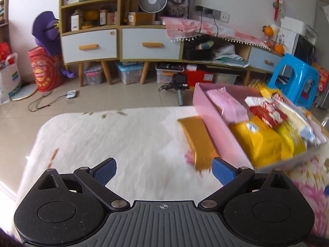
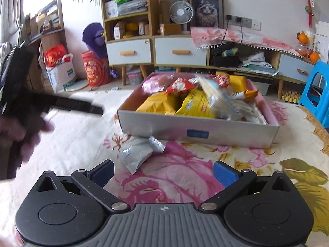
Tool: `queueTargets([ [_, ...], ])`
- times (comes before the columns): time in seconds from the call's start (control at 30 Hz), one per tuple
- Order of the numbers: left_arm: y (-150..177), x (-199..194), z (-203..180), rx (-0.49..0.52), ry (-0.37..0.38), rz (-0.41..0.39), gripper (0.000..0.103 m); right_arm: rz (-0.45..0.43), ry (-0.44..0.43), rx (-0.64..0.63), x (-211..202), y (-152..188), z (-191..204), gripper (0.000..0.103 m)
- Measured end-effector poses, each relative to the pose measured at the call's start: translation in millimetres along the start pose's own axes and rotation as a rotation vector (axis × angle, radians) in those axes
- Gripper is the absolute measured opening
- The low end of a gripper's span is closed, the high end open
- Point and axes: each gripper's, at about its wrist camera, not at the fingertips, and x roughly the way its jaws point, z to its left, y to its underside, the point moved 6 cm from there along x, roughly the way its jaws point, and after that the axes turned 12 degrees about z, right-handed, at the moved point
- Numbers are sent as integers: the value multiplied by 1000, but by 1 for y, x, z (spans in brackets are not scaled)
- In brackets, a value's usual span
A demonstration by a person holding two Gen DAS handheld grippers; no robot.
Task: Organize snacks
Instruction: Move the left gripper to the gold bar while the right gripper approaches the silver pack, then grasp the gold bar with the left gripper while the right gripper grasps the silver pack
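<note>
A pink-lined cardboard box (image 2: 232,131) sits on the cloth-covered table, filled with several snack packs in yellow (image 2: 158,103), red and white. It also shows in the left wrist view (image 1: 218,127) at the right. A gold wrapper (image 1: 198,142) lies on the cloth against the box's left wall, just ahead of my left gripper's right finger. My left gripper (image 1: 164,170) is open and empty. A silver snack pack (image 2: 137,151) lies on the floral cloth in front of the box. My right gripper (image 2: 164,174) is open and empty, just short of it.
The left hand-held gripper (image 2: 61,105) crosses the left of the right wrist view, blurred. A blue plastic stool (image 1: 296,80) stands beyond the table at the right. Cabinets (image 1: 90,43) and storage bins line the far wall. The table's far edge (image 1: 115,112) is rounded.
</note>
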Motion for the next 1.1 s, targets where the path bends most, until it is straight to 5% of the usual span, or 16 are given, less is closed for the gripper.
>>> queueTargets([
  [0.17,-17,24,-11,45,79,14,100,19,0,-54,10,2,10,95],
  [0.43,-26,49,-9,53,91,43,100,25,-5,-70,18,-7,15,95],
  [0.77,-30,53,3,29,2,36,101,37,-12,-65,26,-12,19,95],
  [1.1,-46,46,-4,149,-47,28,98,48,-7,-50,30,-11,12,95],
])
